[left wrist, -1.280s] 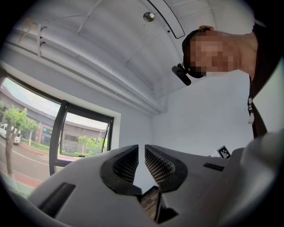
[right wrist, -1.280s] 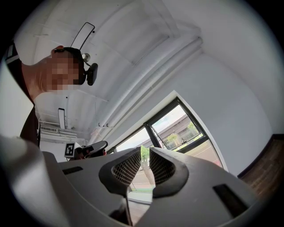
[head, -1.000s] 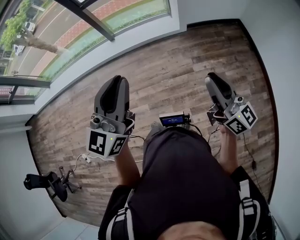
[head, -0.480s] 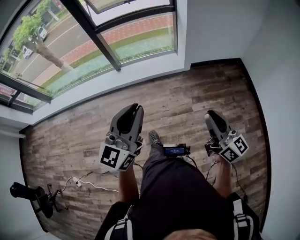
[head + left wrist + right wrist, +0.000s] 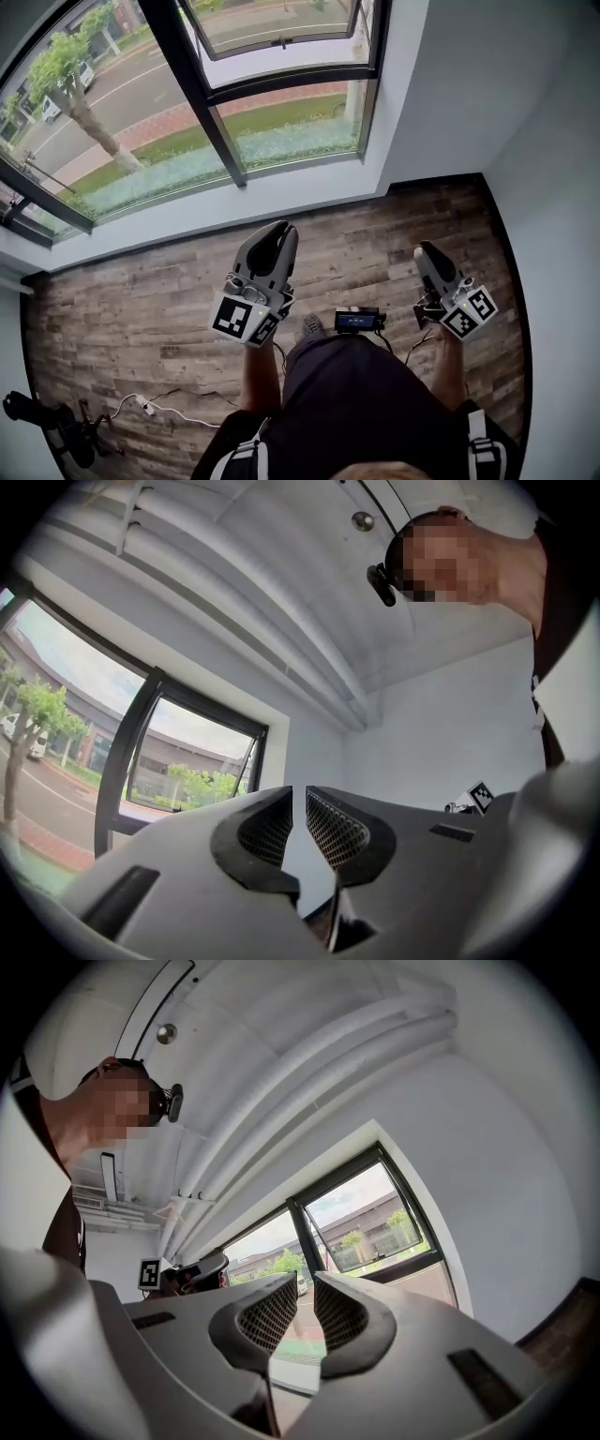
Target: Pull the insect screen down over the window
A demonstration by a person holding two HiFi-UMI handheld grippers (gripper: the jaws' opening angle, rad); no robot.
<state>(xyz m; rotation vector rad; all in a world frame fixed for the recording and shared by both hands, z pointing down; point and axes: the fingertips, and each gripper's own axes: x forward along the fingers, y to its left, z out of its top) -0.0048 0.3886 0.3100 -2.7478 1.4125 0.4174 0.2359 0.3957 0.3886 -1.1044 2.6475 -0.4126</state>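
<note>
Left tool and right tool are both almost fully clenched and empty. The window lies ahead, nearer the left tool. I see no screen; presumably it sits rolled above the window.

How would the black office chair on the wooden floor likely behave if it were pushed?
The office chair would probably roll easily, since its spoked base suggests castors and the plank floor looks smooth. Pushed high, it might tip.
</note>
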